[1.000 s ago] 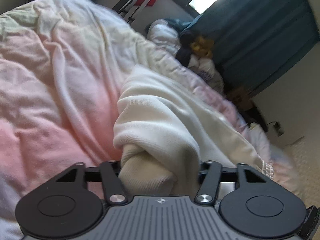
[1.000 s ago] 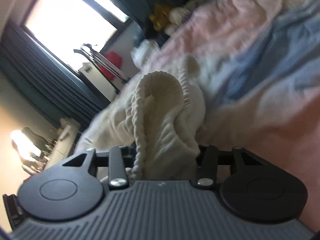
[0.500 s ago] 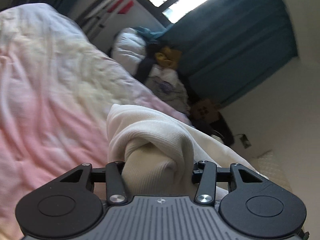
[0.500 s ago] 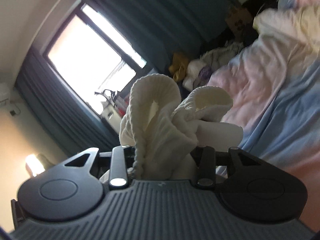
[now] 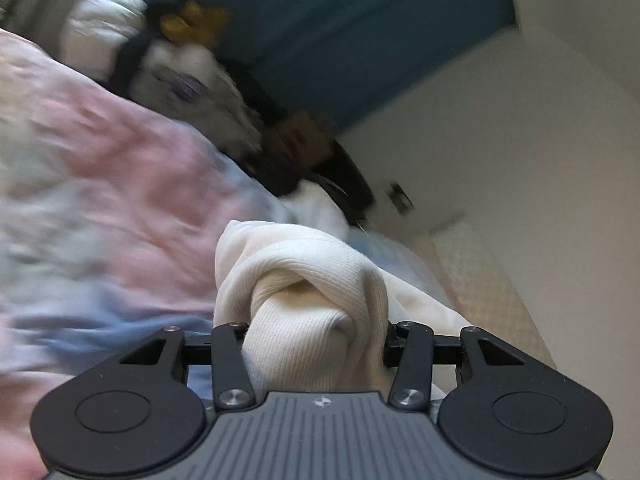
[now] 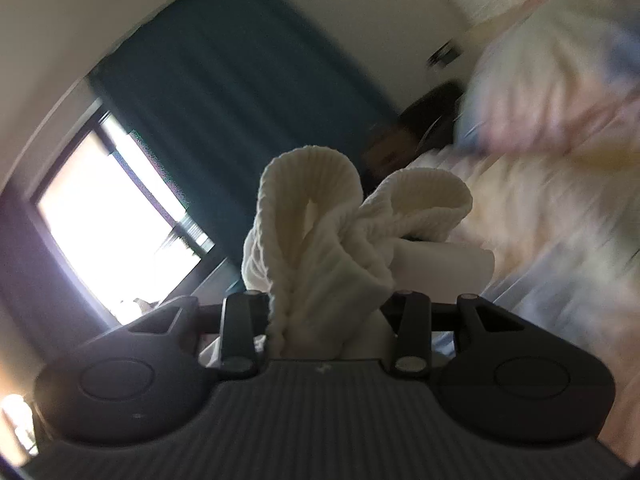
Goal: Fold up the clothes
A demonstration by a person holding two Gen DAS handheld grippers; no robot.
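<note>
A cream ribbed knit garment [image 5: 304,280] is bunched between the jaws of my left gripper [image 5: 316,332], which is shut on it; the cloth hides the fingertips. Its loose part trails off to the lower right over the bed. In the right wrist view another bunch of the same cream knit [image 6: 336,240], with a rolled ribbed hem, stands up out of my right gripper [image 6: 324,312], also shut on it. Both grippers hold the garment lifted above a pink, white and blue duvet [image 5: 112,184].
A heap of other clothes [image 5: 160,52] in white, yellow and dark colours lies at the far end of the bed. Teal curtains [image 5: 340,32] hang behind it, a bright window [image 6: 108,216] beside them. Dark bags [image 5: 312,160] sit by the pale wall.
Both grippers have risen and swung with the cream garment, lifting it off the duvet. The views now show more wall, curtain and window and less bed. The grips look the same.
</note>
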